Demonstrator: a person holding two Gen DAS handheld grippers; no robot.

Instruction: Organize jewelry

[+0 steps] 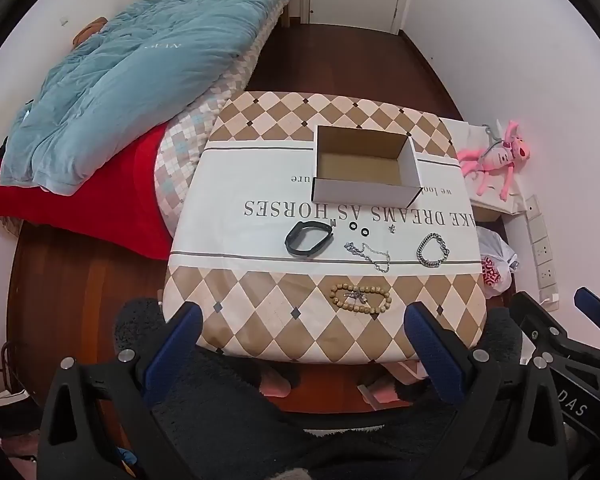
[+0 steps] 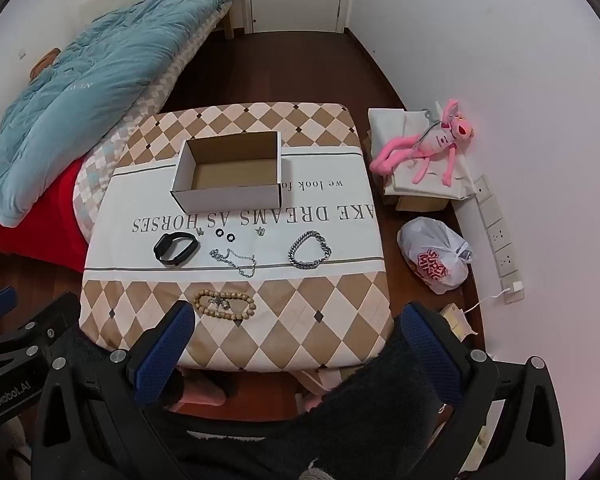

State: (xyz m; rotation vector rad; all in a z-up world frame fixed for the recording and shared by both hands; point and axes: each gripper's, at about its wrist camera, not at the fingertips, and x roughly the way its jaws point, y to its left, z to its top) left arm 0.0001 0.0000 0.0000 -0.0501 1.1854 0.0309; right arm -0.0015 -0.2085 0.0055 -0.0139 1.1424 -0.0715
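An empty open cardboard box [image 1: 362, 168] [image 2: 230, 170] stands at the back of a cloth-covered table [image 1: 260, 320] [image 2: 320, 280]. In front of it lie a black band [image 1: 309, 237] [image 2: 176, 248], two small black rings [image 1: 359, 229] [image 2: 225, 234], a small earring [image 1: 391, 227] [image 2: 261, 231], a thin silver chain [image 1: 370, 255] [image 2: 236, 261], a thick silver chain bracelet [image 1: 433, 250] [image 2: 310, 250] and a wooden bead bracelet [image 1: 360, 298] [image 2: 225, 305]. My left gripper [image 1: 302, 316] and right gripper [image 2: 296, 316] are open and empty, held above the table's near edge.
A bed with a blue quilt [image 1: 132, 80] and red sheet [image 1: 100, 200] stands left. A pink plush toy [image 2: 432, 148] on a white box, a plastic bag [image 2: 436, 254] and wall sockets [image 2: 496, 232] are on the right. A dark wood floor [image 2: 280, 76] runs to a door behind.
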